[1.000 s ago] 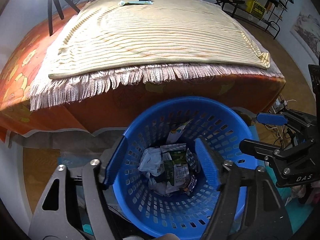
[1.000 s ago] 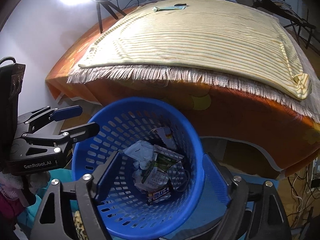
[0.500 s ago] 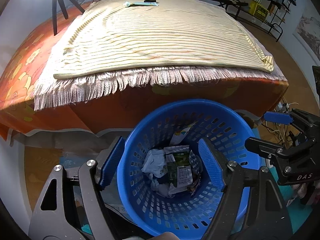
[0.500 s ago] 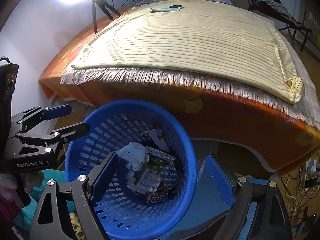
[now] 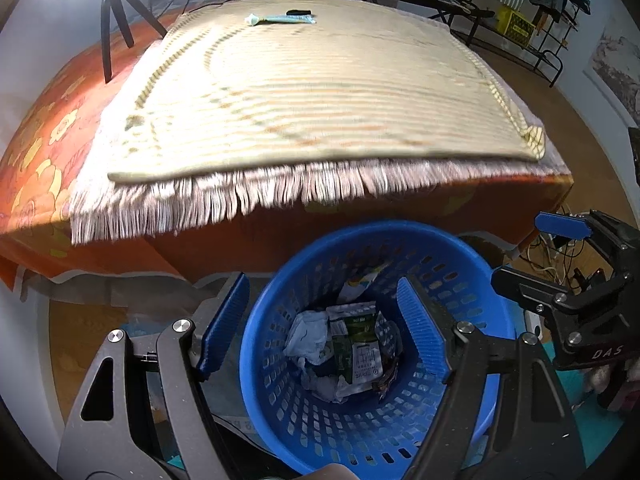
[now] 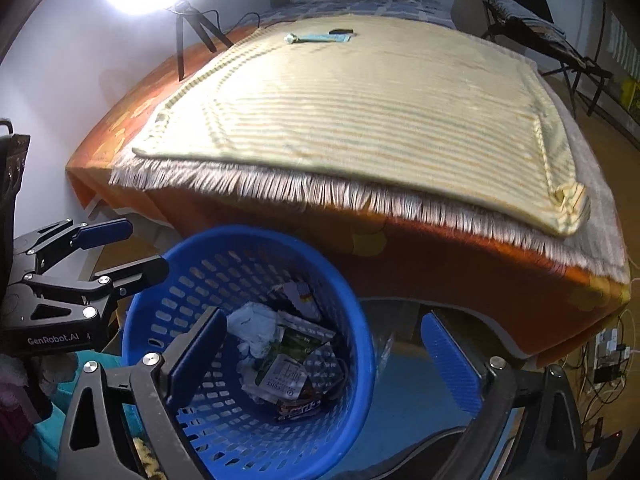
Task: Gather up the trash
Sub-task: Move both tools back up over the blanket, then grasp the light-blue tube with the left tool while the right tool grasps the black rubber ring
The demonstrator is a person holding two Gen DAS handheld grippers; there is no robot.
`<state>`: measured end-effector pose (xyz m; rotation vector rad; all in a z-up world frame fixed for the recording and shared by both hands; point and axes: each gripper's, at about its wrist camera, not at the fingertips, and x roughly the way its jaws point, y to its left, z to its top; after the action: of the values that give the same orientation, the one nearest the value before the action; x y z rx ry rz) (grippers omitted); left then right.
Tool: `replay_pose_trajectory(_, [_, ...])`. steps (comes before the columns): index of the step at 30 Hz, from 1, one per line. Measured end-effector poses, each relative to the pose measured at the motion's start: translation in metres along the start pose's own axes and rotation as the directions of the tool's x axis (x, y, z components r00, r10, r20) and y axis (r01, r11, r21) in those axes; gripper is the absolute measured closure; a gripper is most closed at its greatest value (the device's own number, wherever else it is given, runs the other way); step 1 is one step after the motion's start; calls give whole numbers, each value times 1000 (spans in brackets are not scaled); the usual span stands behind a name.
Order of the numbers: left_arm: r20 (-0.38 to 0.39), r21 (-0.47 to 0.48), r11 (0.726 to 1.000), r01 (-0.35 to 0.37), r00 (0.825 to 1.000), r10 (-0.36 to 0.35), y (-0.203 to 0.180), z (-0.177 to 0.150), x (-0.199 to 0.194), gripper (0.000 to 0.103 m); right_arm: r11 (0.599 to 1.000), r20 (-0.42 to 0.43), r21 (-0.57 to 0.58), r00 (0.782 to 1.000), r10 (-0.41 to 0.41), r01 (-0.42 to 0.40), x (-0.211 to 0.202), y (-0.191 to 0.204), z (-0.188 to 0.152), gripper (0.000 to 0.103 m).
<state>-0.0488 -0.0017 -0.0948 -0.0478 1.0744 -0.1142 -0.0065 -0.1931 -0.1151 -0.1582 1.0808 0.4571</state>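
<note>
A blue perforated basket [image 5: 280, 360] stands on the floor below the bed's near edge; it also shows in the right wrist view [image 6: 352, 320]. Crumpled paper and wrappers [image 5: 348, 352] lie in its bottom, also seen in the right wrist view [image 6: 280, 356]. My left gripper [image 5: 324, 324] is open and empty above the basket's left rim. My right gripper [image 6: 324, 356] is open and empty above its right rim. A light blue wrapper [image 5: 280, 19] lies at the far end of the striped yellow blanket [image 5: 320, 88]; it shows in the right wrist view too [image 6: 316, 37].
The bed has an orange flowered cover [image 5: 36, 152] and a fringed throw [image 5: 200, 204]. A tripod with a bright lamp [image 5: 112, 20] stands at the far left. A small black object [image 5: 298, 12] lies by the wrapper. Cables and a power strip [image 6: 608, 360] lie on the floor at right.
Both grippers have risen and tilted towards the bed, so the basket sits lower in both views. Both stay open and empty.
</note>
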Motion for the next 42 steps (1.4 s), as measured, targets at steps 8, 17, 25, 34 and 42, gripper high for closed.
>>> replay_pose_trajectory(8, [47, 28, 1000, -4, 999, 3, 9, 47, -17, 24, 999, 69, -37, 998, -14, 17, -19, -1, 38, 3])
replay_pose_trajectory(17, [74, 59, 998, -2, 997, -2, 34, 126, -16, 24, 998, 115, -46, 992, 47, -42, -35, -29, 106, 3])
replay_pose_trajectory(25, [75, 88, 995, 55, 995, -61, 56, 209, 5, 24, 999, 142, -26, 989, 27, -24, -30, -56, 195, 3])
replay_pose_trajectory(34, [71, 99, 992, 84, 993, -91, 81, 300, 59, 24, 998, 101, 6, 993, 64, -65, 13, -84, 286, 4])
replay_pose_trajectory(42, [25, 78, 991, 113, 993, -115, 98, 346, 127, 24, 987, 61, 63, 988, 142, -146, 64, -100, 319, 18])
